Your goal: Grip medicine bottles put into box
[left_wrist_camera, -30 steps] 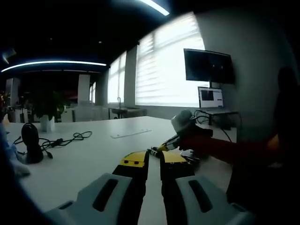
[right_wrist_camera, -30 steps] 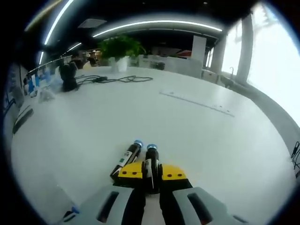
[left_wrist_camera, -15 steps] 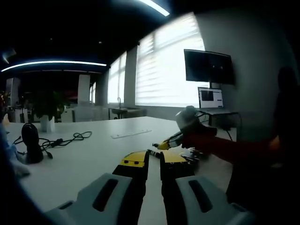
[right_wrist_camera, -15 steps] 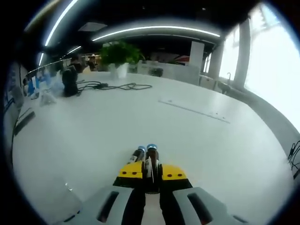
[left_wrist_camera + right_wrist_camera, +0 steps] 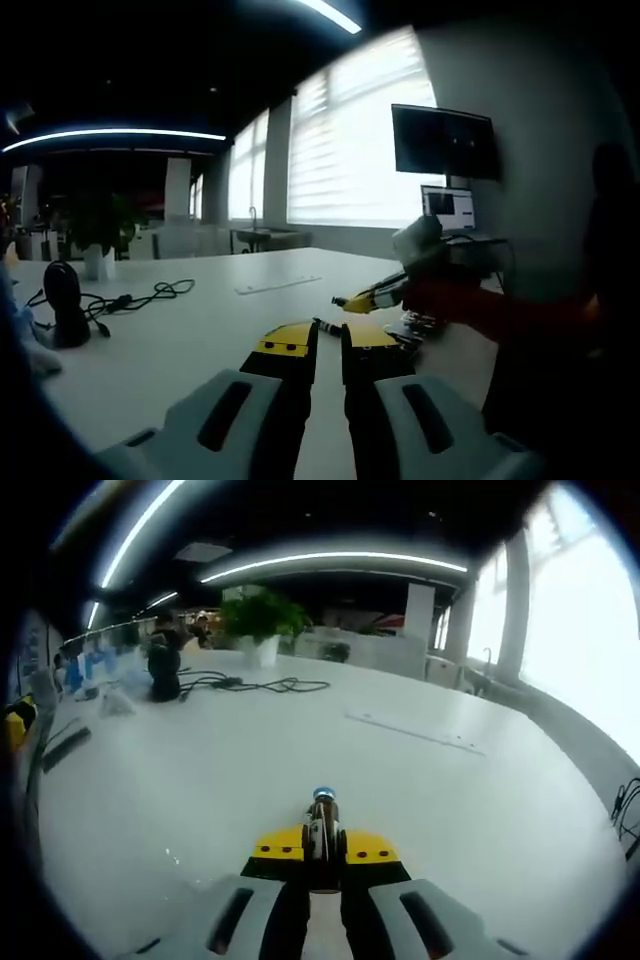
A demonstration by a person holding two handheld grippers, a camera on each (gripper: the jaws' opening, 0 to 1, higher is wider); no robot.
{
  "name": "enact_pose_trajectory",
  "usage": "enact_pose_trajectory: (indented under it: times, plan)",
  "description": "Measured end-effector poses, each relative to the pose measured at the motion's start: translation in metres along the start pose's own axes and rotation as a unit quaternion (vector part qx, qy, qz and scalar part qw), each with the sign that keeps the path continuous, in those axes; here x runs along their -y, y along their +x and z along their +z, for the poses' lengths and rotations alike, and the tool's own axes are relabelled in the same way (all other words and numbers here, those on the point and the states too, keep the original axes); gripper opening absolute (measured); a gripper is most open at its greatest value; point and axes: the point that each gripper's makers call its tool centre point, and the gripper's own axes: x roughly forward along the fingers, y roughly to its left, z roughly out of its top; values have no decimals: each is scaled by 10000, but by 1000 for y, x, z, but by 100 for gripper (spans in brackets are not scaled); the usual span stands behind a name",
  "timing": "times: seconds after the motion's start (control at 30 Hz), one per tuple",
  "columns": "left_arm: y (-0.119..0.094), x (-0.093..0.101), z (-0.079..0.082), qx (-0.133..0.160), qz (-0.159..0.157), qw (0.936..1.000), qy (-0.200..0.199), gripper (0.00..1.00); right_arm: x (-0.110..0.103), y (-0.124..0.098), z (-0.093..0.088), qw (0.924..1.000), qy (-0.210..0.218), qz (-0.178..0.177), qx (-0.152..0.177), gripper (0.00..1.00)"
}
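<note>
In the right gripper view my right gripper (image 5: 324,848) is closed on a medicine bottle (image 5: 322,825) — dark glass, blue cap pointing forward, held above the white table (image 5: 480,820). In the left gripper view my left gripper (image 5: 329,345) has its jaws almost together and I see nothing between them. Just beyond it, the right gripper comes in from the right, in a red sleeve (image 5: 490,315). Farther on the table lie a black cable (image 5: 255,686) and a potted plant (image 5: 262,620) — windows behind.
</note>
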Motion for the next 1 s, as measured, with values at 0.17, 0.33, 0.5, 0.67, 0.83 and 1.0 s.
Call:
enact_pose_trajectory:
  times: [0.17, 0.33, 0.5, 0.67, 0.83, 1.0]
  plan:
    - [0, 2, 0, 5, -25, 10000, 15, 4, -9, -11, 9, 9999, -75, 60, 107, 7]
    - [0, 1, 1, 10, -22, 10000, 20, 4, -19, -21, 14, 9996, -135, 129, 197, 7]
    - [0, 2, -1, -25, -56, 10000, 17, 3, -29, -32, 15, 9993, -145, 216, 268, 7]
    - [-1, 1, 0, -4, -55, 10000, 2, 3, -39, -37, 13, 9990, -116, 340, 266, 7]
    - [-2, 2, 1, -12, -66, 10000, 73, 3, -49, -41, 11, 9987, -148, 398, 267, 7]
    - [-3, 4, 0, -26, -110, 9999, 123, 3, -56, -46, 9, 9985, -175, 434, 291, 7]
